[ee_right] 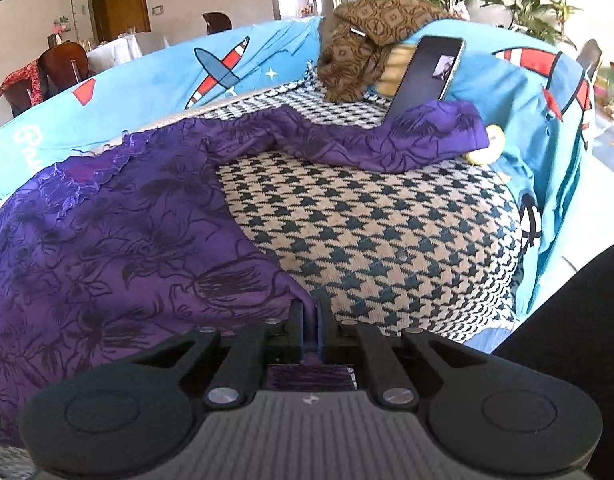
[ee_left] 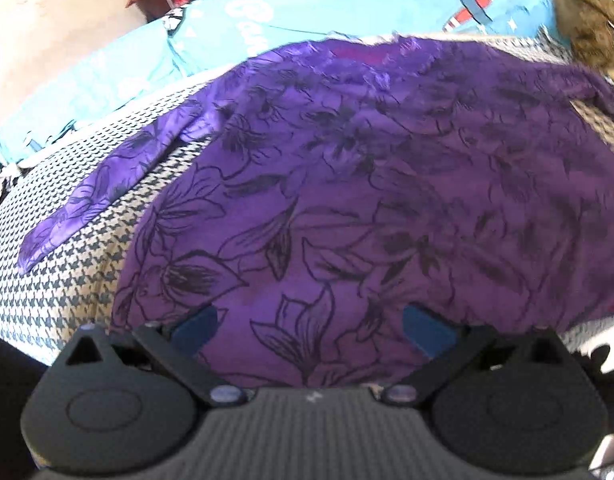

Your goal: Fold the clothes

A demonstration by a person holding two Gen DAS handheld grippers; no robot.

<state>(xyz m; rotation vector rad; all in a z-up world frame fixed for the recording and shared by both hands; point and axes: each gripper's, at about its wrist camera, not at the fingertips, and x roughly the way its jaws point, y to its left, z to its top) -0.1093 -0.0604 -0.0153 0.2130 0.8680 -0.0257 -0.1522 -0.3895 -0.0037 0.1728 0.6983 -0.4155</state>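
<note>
A purple garment (ee_left: 367, 168) with a dark flower print lies spread over a houndstooth cushion (ee_left: 67, 280). One sleeve (ee_left: 107, 184) stretches out to the left. My left gripper (ee_left: 311, 328) hovers over the near hem, its blue pads (ee_left: 195, 326) wide apart and nothing pinched between them. In the right wrist view the same garment (ee_right: 107, 240) fills the left half, with its other sleeve (ee_right: 407, 140) trailing toward the back right. My right gripper (ee_right: 310, 312) is shut on the garment's near edge, and purple cloth shows between the pads.
A light blue cover with aeroplane prints (ee_right: 227, 68) rings the houndstooth cushion (ee_right: 387, 240). A brown patterned bundle (ee_right: 371, 40) and a leaning phone (ee_right: 427, 76) stand at the back right. A dark sleeve (ee_right: 567, 340) crosses the lower right. A chair and doors are behind.
</note>
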